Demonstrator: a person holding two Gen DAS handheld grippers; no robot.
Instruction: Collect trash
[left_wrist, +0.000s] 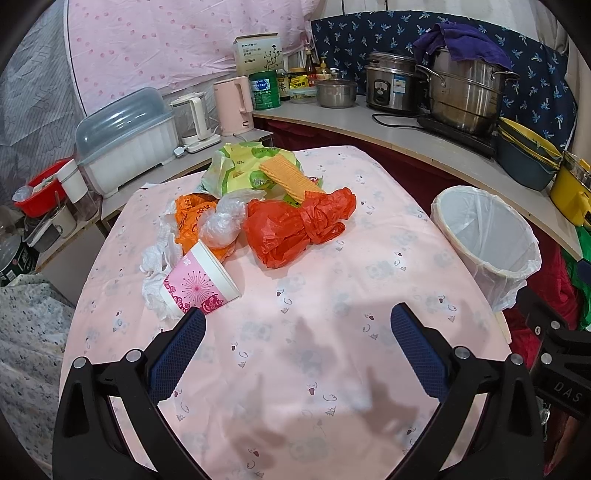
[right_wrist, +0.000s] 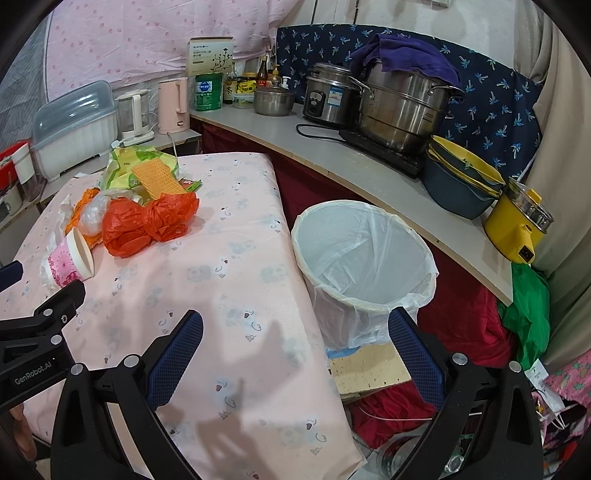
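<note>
A heap of trash lies on the pink table (left_wrist: 295, 369): a tipped pink paper cup (left_wrist: 199, 282) (right_wrist: 72, 258), a red plastic bag (left_wrist: 295, 225) (right_wrist: 147, 221), an orange wrapper (left_wrist: 188, 218), a clear plastic ball (left_wrist: 221, 221), white tissue (left_wrist: 157, 266) and a green snack bag with a wafer (left_wrist: 258, 170) (right_wrist: 147, 173). A white-lined bin (left_wrist: 487, 236) (right_wrist: 364, 266) stands right of the table. My left gripper (left_wrist: 297, 325) is open and empty, just short of the cup. My right gripper (right_wrist: 295, 328) is open and empty over the table edge beside the bin.
A counter (right_wrist: 369, 177) curves behind the table with steel pots (right_wrist: 402, 107), a rice cooker (right_wrist: 328, 96), stacked bowls (right_wrist: 461, 184), a yellow pot (right_wrist: 521, 221), kettles (left_wrist: 232, 107) and a dish box (left_wrist: 129, 140). Cloth and cardboard (right_wrist: 369, 369) lie on the floor under the bin.
</note>
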